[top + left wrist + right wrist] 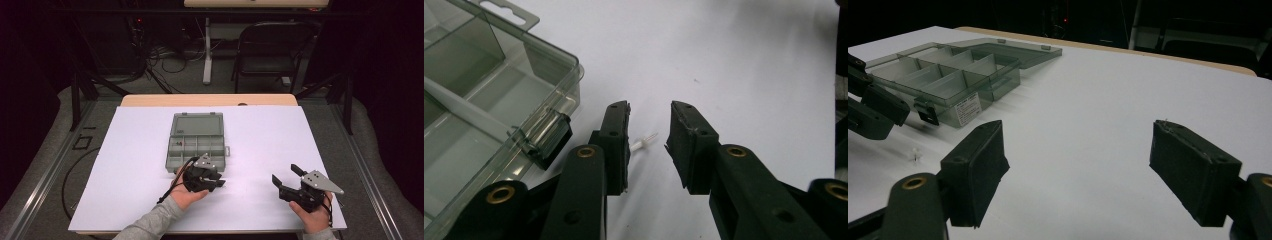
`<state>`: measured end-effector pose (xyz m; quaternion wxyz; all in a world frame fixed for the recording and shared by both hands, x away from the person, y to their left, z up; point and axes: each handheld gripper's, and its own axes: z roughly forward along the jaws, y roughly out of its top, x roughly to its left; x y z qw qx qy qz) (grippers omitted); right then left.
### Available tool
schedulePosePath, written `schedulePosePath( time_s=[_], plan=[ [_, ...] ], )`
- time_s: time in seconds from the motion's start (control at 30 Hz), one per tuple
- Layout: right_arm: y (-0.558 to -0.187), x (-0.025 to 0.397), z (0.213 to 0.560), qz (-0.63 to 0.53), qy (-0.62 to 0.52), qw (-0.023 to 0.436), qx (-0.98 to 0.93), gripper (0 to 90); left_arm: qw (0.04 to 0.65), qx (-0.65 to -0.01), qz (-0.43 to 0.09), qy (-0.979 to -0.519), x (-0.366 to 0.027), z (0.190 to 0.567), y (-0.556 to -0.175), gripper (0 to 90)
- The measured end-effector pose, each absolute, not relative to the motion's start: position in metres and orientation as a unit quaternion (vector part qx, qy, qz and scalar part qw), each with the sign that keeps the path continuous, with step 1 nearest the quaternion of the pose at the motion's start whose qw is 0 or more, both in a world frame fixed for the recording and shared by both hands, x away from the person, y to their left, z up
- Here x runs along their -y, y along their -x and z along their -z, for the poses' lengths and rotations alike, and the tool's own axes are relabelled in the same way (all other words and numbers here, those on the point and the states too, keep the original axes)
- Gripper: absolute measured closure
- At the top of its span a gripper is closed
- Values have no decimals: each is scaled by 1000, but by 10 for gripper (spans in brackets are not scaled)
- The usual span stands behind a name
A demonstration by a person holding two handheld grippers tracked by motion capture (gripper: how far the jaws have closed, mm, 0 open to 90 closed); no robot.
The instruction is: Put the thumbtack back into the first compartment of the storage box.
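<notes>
The left gripper (649, 137) hangs low over the desk (744, 60) with its fingers (616, 145) spread around a tiny white peg (644, 141), which lies on the white sheet just off the near corner of the clear compartment box (484, 100). By its looks the peg is light, stiff and smooth, apt to roll or skip; I would pinch it across the thin shaft, squarely. Its exact form is too small to tell. At 3 o'clock the right gripper (287, 181) hovers, fingers wide and empty. At 12 o'clock the box's contents are hard to make out.
</notes>
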<state>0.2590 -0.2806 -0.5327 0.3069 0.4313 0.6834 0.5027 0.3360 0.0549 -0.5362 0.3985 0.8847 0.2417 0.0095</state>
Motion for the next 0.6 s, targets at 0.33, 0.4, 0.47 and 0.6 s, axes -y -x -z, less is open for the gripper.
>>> schedulePosePath(
  time_s=[0.33, 0.4, 0.47, 0.6],
  plan=[
    [-260, 279, 534, -503, -431, 304, -684, 215, 384, -234, 7, -893, -53, 546, -340, 698],
    [-260, 279, 534, -503, -431, 305, -684, 215, 383, -233, -2, -894, -51, 548, -339, 692],
    [-260, 279, 534, -503, -431, 304, -685, 215, 381, -230, -8, -896, -50, 549, -340, 678],
    [-260, 279, 534, -502, -432, 302, -686, 215, 384, -226, -10, -895, -48, 552, -341, 655]
  ],
)
